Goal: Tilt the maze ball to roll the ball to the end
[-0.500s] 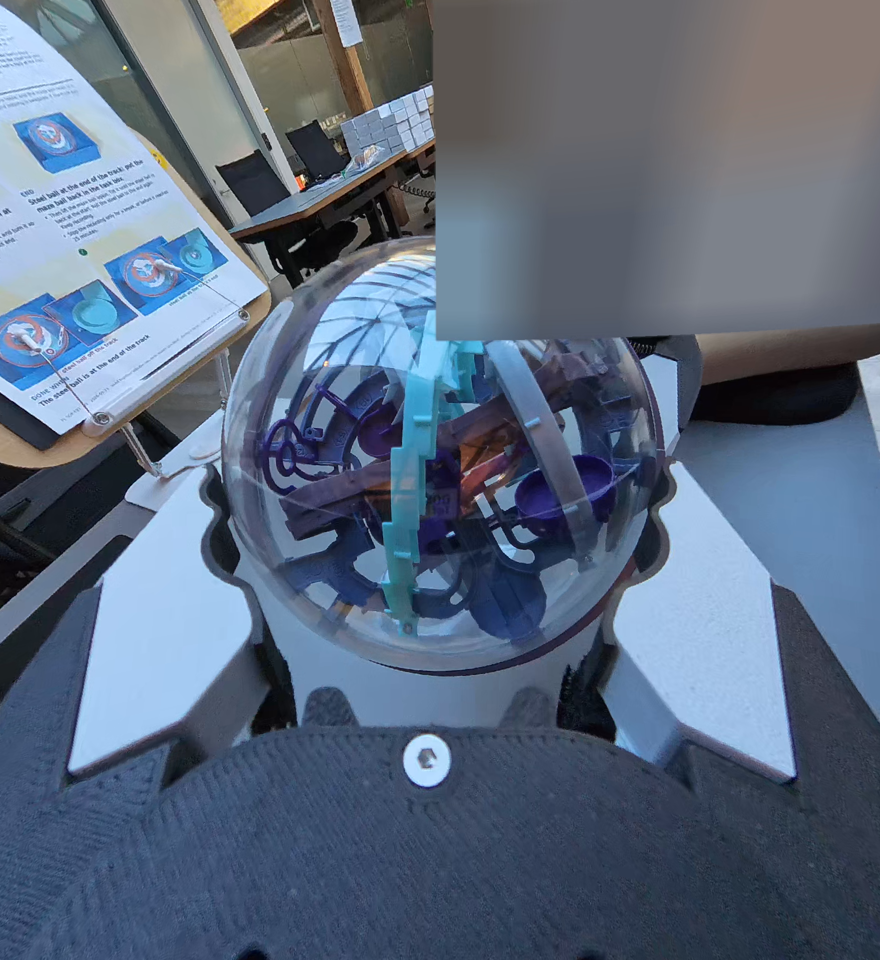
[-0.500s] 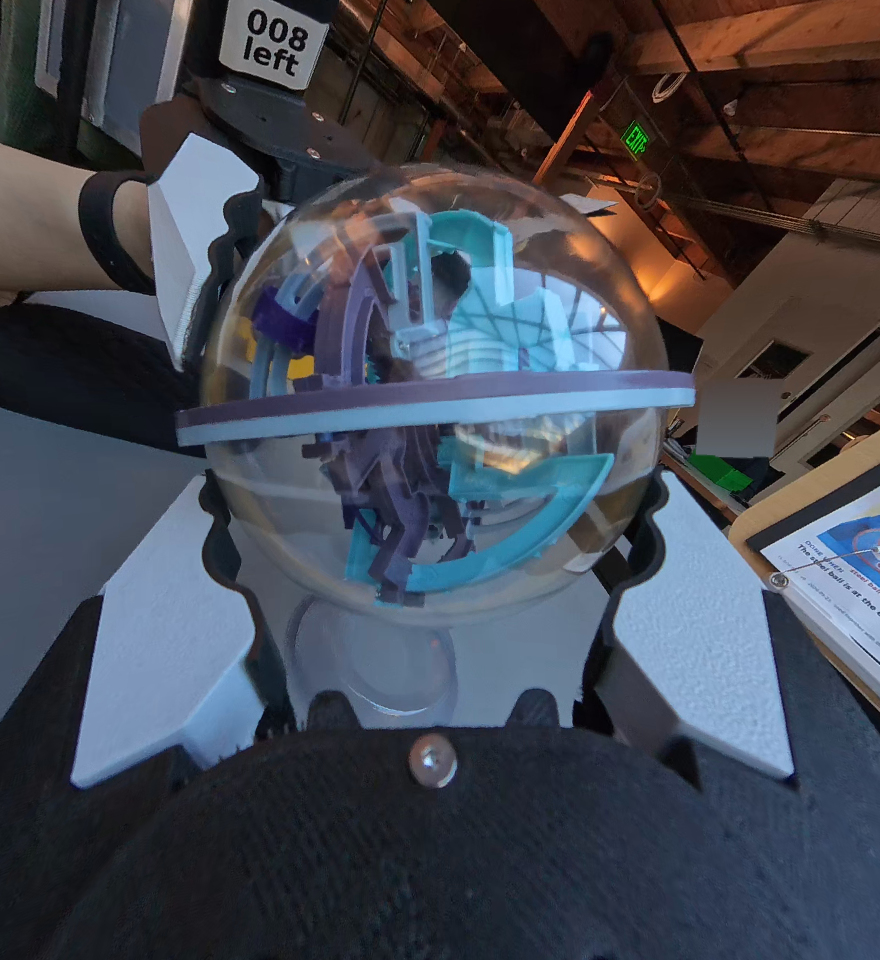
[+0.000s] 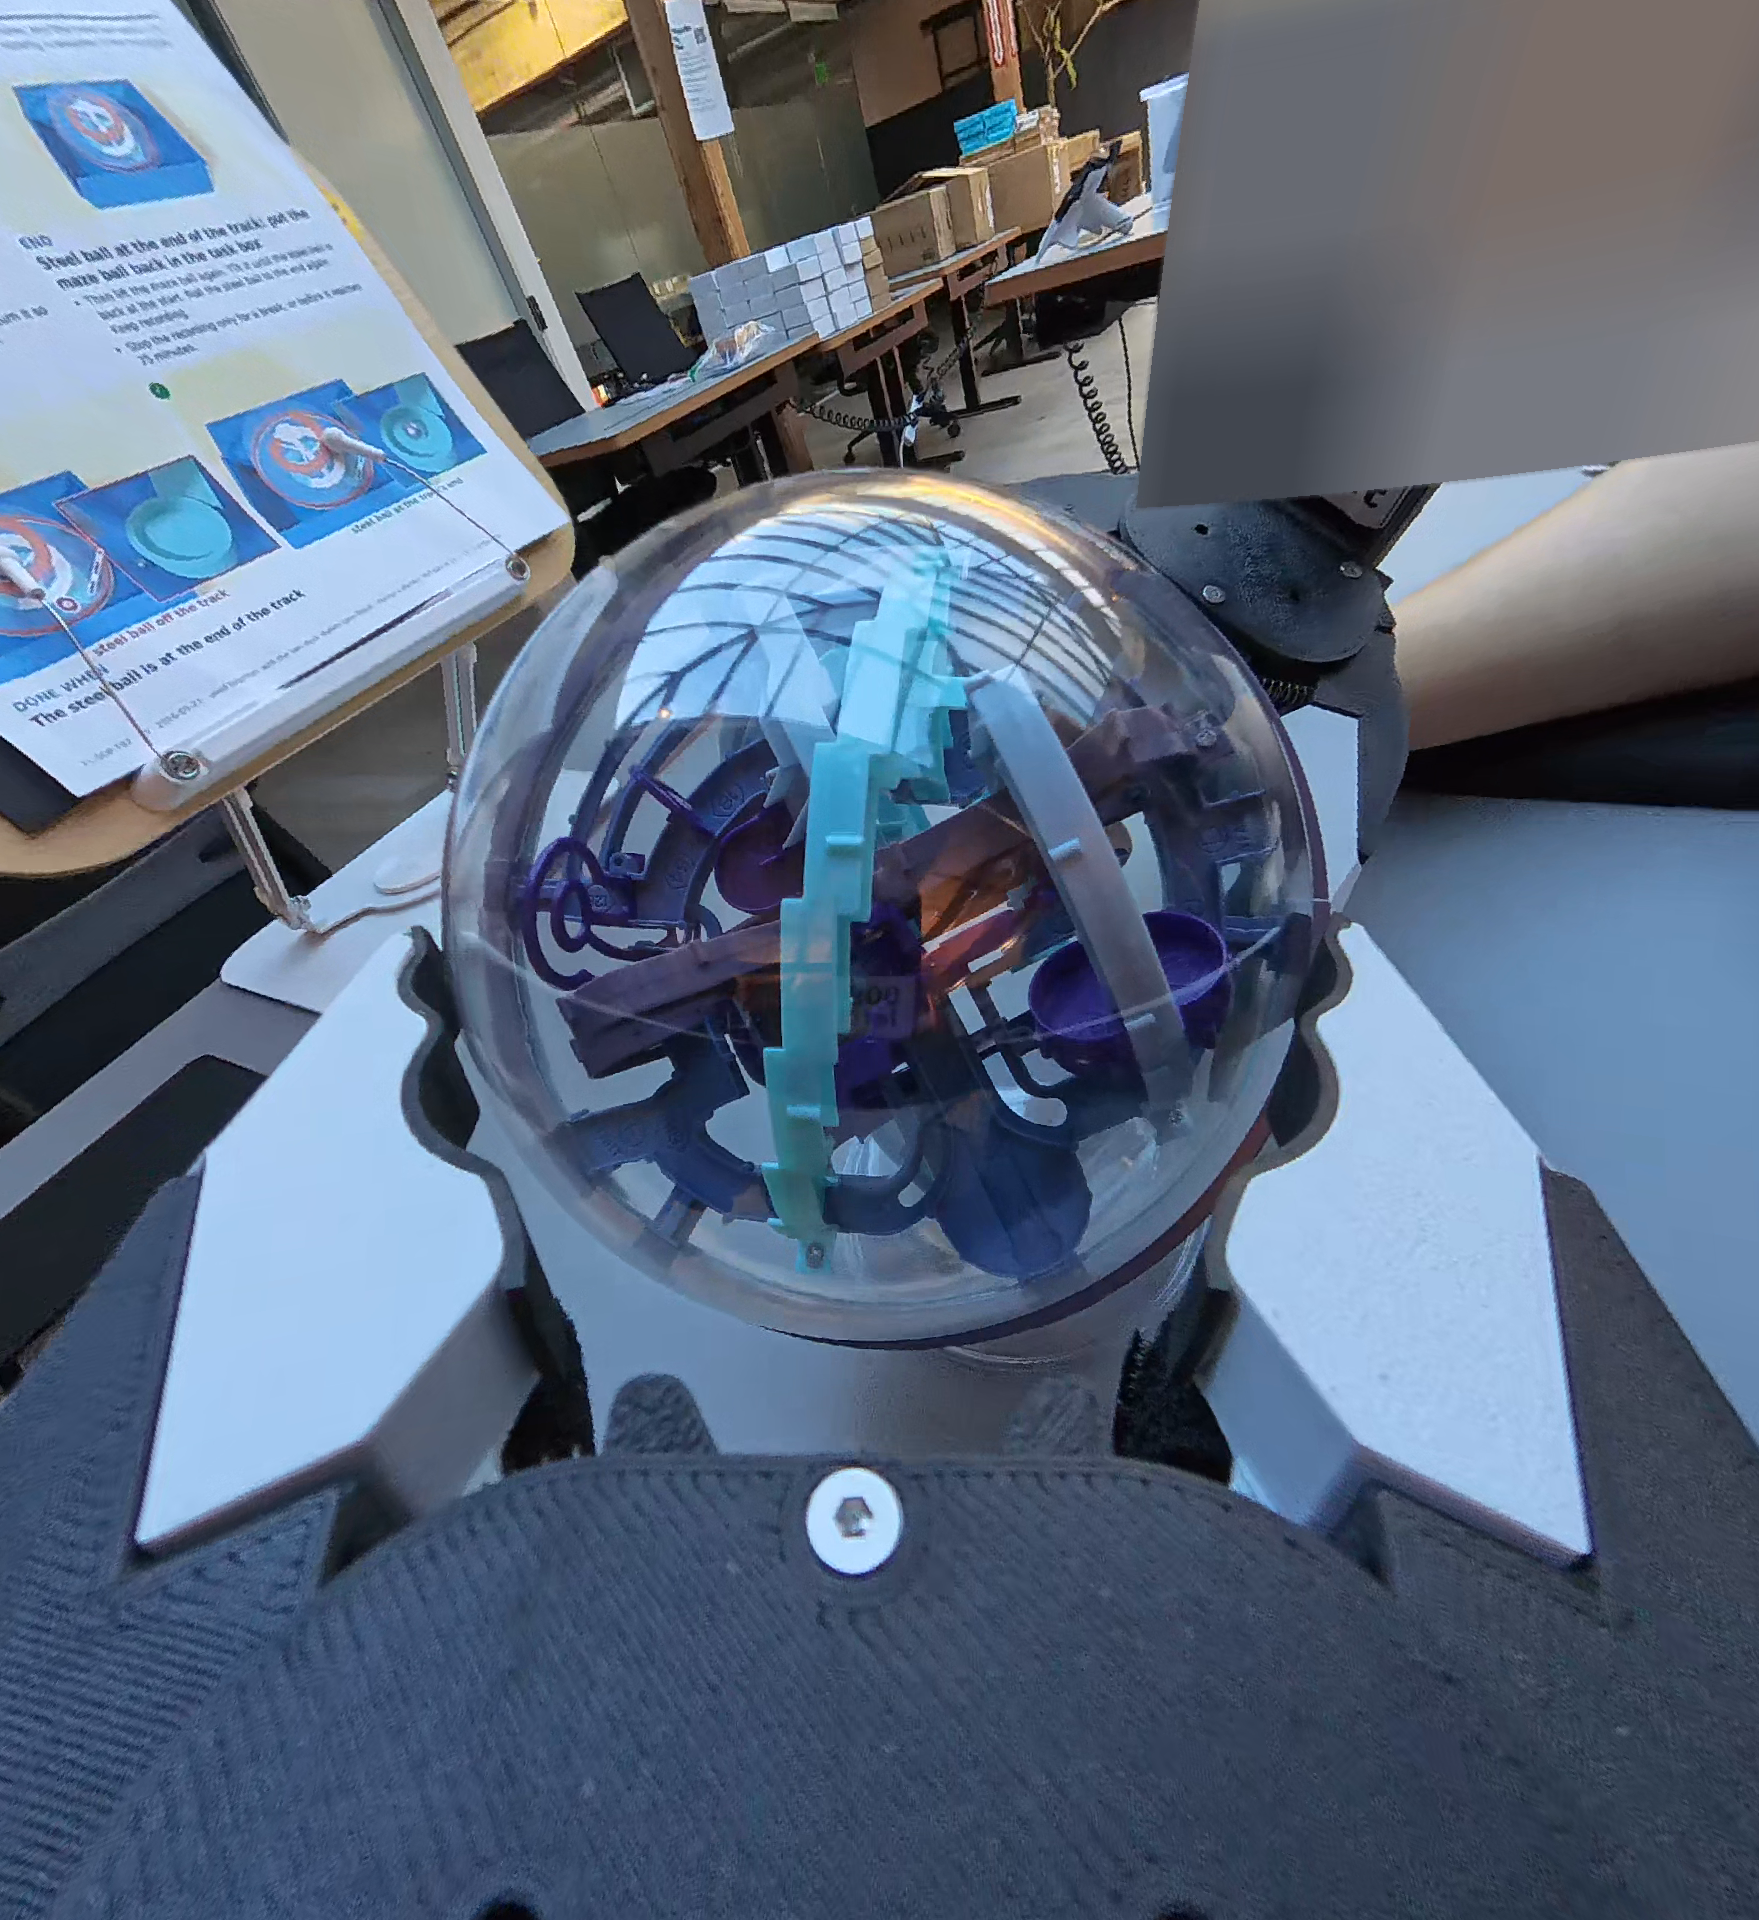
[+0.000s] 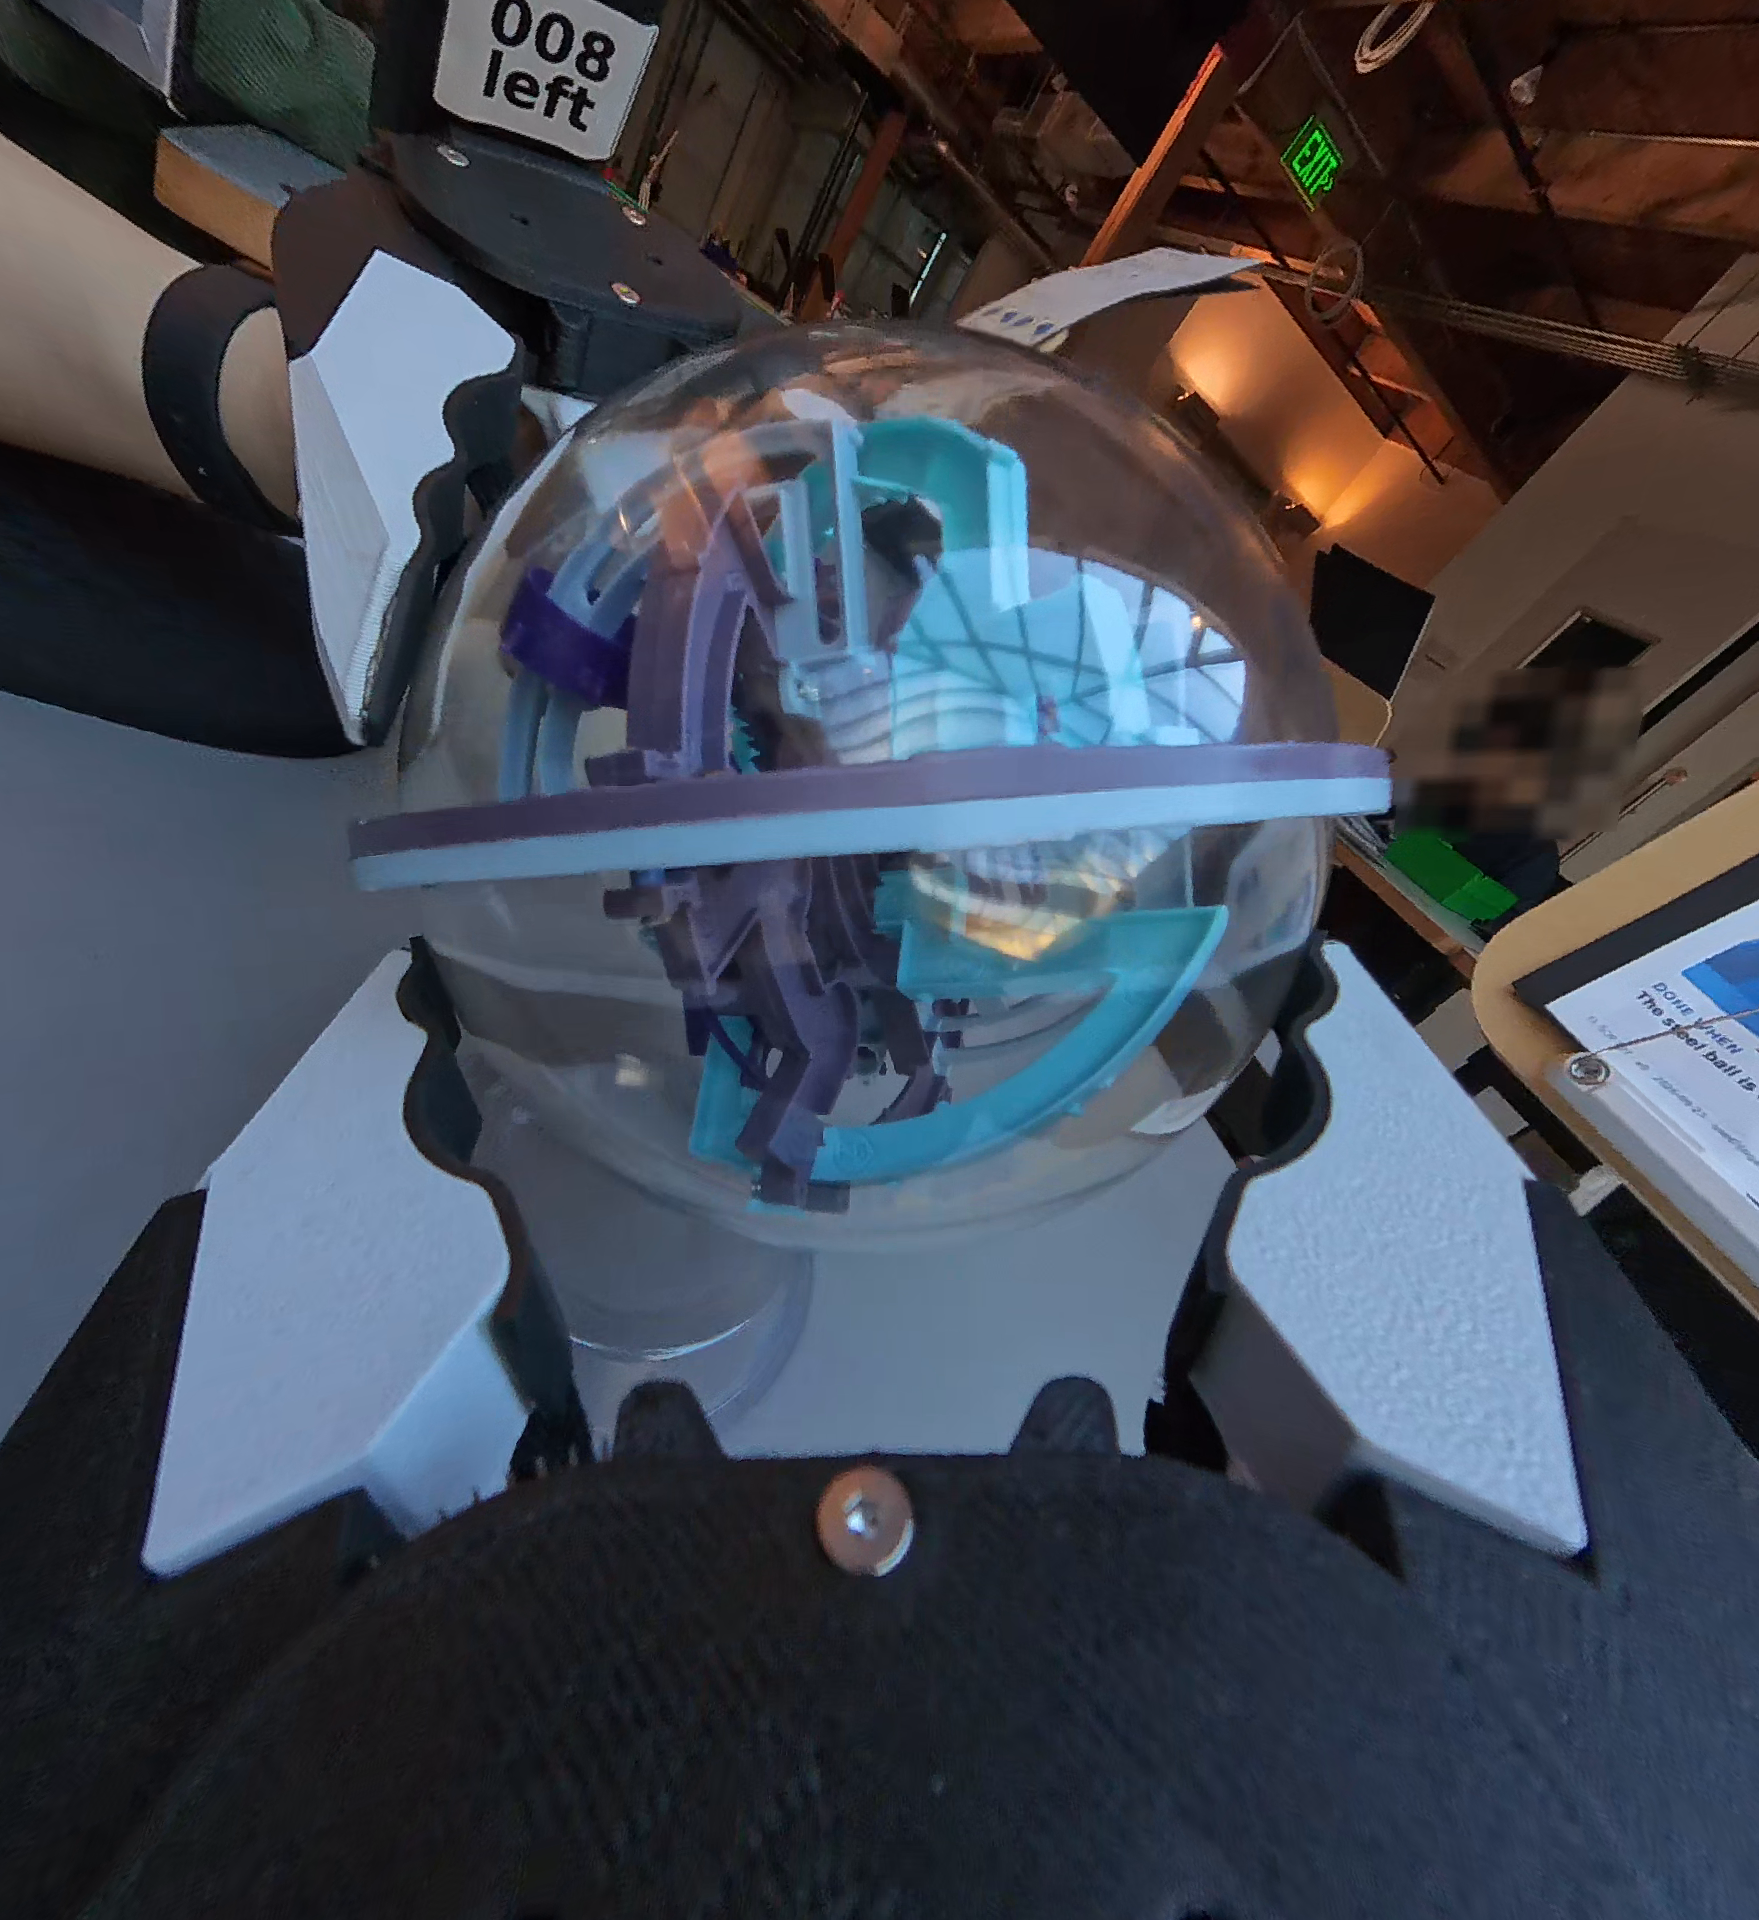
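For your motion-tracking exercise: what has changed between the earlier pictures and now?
The clear plastic maze ball has rolled only slightly: inner tracks sit marginally shifted. Both the left gripper and right gripper stay clamped on it, above its clear round stand.

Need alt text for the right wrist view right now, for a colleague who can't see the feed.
A clear maze ball with teal and purple tracks and a purple-and-white band around its middle sits clamped in the right gripper. The left gripper holds the ball's far left side; a clear ring stand lies below on the grey table.
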Demonstrator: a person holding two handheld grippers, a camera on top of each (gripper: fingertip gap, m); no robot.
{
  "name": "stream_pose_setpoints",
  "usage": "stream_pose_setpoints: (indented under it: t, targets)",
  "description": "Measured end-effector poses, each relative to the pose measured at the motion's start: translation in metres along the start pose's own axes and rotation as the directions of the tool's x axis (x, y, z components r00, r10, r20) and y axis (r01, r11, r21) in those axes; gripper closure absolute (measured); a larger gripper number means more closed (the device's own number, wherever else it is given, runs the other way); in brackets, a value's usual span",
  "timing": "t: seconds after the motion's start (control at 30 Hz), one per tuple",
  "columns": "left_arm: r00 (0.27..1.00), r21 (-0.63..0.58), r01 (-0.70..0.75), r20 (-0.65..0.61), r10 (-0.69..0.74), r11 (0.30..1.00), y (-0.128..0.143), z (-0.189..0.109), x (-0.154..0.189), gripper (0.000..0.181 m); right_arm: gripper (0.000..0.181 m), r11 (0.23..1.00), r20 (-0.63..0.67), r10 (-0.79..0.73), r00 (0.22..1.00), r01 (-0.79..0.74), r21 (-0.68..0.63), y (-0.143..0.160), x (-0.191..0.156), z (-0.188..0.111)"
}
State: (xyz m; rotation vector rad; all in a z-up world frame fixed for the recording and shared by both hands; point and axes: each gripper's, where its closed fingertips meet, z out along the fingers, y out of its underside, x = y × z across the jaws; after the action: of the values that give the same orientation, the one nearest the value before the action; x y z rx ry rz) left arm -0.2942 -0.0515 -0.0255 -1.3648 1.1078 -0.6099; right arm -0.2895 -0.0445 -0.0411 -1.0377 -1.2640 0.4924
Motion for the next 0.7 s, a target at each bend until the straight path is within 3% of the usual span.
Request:
stream_pose_setpoints:
  t: [0.3,0.7]
  targets:
    - [0.999,-0.036,0.050,-0.004,-0.050,0.998,0.025,0.002,-0.003,0.027,0.027,0.999,0.034,0.009,0.999,-0.008,-0.051,0.020,-0.007,0.007]
    - [0.999,-0.029,0.039,0.004,-0.039,0.999,0.023,0.000,0.004,0.027,0.027,0.998,0.030,0.035,0.999,-0.033,-0.052,0.020,-0.014,0.004]
